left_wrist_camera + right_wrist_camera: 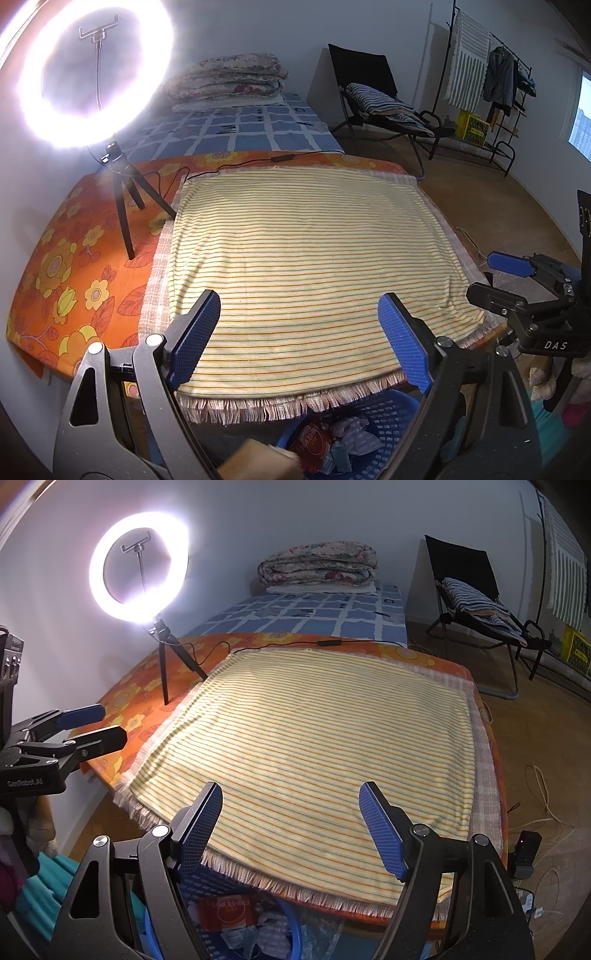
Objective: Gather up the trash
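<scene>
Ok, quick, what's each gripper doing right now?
Left gripper: open, holding nothing, above the striped cloth.
Right gripper: open, holding nothing.

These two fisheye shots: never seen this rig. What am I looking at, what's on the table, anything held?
No robot arm here. A person holds a two-finger tool in each hand, and a camera on each tool looks forward along its fingers.

The left-wrist view shows the left tongs, blue pads apart, with the right tongs at its right edge. The right-wrist view shows the right tongs, also open.

Both point at a table with an orange floral cover and a striped cloth on top. A ring light stands at the back left.

Nothing is held. Trash sits in a blue basket below the near edge.
</scene>
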`<action>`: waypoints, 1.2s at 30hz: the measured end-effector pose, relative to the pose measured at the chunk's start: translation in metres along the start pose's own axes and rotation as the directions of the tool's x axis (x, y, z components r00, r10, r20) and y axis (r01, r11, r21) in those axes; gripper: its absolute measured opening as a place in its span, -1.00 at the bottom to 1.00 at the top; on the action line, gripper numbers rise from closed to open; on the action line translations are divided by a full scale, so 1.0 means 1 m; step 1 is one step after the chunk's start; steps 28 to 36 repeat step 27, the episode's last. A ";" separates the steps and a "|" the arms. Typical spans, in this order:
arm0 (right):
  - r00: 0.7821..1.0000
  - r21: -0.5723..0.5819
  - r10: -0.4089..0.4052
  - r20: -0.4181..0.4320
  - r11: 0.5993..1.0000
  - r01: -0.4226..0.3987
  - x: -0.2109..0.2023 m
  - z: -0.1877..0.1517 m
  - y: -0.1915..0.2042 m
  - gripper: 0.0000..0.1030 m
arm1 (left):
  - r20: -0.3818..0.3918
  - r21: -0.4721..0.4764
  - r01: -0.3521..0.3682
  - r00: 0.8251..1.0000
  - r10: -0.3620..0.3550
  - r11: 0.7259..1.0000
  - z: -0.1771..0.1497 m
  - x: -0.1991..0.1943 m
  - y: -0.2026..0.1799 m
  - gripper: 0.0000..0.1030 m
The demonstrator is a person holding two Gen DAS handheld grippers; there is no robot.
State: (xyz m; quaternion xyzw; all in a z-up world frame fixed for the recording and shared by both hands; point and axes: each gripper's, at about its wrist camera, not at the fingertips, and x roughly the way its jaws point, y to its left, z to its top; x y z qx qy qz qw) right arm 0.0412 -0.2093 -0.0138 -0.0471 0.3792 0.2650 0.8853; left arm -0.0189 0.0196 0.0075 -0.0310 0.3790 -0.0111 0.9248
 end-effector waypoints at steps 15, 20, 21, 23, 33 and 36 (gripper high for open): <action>1.000 -0.002 -0.007 -0.002 1.000 0.007 0.001 -0.003 0.000 0.49 | -0.002 -0.011 -0.080 0.997 0.080 0.997 -0.003 -0.001 0.004 0.74; 1.000 -0.006 -0.010 -0.002 1.000 0.010 0.001 -0.005 -0.002 0.49 | -0.013 -0.011 -0.079 0.997 0.079 0.997 -0.005 0.001 0.004 0.74; 1.000 -0.007 -0.011 -0.002 1.000 0.011 0.001 -0.005 -0.002 0.49 | -0.014 -0.010 -0.080 0.997 0.080 0.997 -0.004 0.002 0.004 0.74; 1.000 -0.009 -0.011 -0.004 1.000 0.011 0.001 -0.005 -0.002 0.49 | -0.018 -0.010 -0.080 0.997 0.080 0.997 -0.005 0.002 0.004 0.74; 1.000 -0.013 -0.014 -0.011 1.000 0.014 0.002 -0.006 -0.004 0.49 | -0.021 -0.017 -0.086 0.996 0.086 0.996 -0.005 0.003 0.006 0.74; 1.000 -0.013 -0.014 -0.011 1.000 0.014 0.002 -0.006 -0.004 0.49 | -0.021 -0.017 -0.086 0.996 0.086 0.996 -0.005 0.003 0.006 0.74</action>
